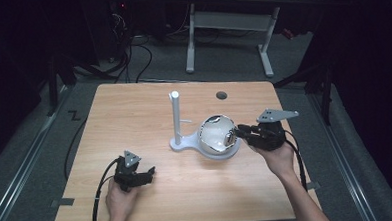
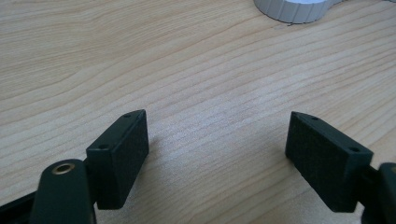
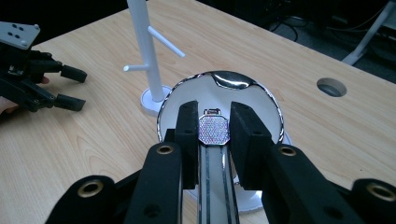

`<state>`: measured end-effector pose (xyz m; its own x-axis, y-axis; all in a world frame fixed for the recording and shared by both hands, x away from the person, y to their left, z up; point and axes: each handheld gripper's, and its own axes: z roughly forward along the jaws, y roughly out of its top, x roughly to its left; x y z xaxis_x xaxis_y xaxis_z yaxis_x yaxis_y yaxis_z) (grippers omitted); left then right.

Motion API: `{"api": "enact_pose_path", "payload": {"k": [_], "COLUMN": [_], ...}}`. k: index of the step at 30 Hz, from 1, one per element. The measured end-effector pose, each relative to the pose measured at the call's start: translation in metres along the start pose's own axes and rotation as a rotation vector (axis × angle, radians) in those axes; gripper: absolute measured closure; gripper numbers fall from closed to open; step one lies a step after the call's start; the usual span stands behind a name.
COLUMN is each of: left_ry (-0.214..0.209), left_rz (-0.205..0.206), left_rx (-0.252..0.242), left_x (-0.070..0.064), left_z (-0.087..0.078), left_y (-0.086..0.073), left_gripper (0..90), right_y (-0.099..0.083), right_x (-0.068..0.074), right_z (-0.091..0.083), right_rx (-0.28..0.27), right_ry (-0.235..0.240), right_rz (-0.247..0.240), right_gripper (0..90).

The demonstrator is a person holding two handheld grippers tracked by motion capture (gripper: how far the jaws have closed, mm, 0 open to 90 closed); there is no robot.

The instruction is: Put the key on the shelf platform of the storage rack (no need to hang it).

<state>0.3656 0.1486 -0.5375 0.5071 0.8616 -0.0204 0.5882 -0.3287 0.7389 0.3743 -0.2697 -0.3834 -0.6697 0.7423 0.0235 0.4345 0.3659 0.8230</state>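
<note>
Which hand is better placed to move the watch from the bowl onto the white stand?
Right. The right hand-held gripper is shut on the watch over the bowl, beside the white stand. The left hand-held gripper is open over bare table, farther off.

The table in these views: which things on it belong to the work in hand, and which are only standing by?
In the work:
right gripper, shut on the watch
white bowl under the watch

Standing by:
white peg stand
left gripper, open over bare table
</note>
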Motion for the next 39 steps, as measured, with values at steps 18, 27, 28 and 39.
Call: {"api": "enact_pose_path", "payload": {"k": [18, 27, 28, 39], "left_ry": [0.001, 0.001, 0.001, 0.001], "left_rz": [0.001, 0.001, 0.001, 0.002], "left_rx": [0.0, 0.001, 0.001, 0.001], "left_x": [0.0, 0.0, 0.0, 0.0], "left_z": [0.0, 0.0, 0.0, 0.0], "left_y": [0.0, 0.0, 0.0, 0.0], "left_gripper": [21.9, 22.0, 22.0, 22.1], "right_y": [-0.002, -0.005, -0.005, 0.0], "right_x": [-0.014, -0.017, -0.017, -0.015], "right_z": [0.039, 0.055, 0.057, 0.073], "right_rx": [0.086, 0.113, 0.114, 0.116], "right_ry": [-0.007, -0.004, -0.002, 0.001], "right_rz": [0.029, 0.042, 0.044, 0.044], "right_gripper": [74.4, 74.4, 74.4, 74.4]}}
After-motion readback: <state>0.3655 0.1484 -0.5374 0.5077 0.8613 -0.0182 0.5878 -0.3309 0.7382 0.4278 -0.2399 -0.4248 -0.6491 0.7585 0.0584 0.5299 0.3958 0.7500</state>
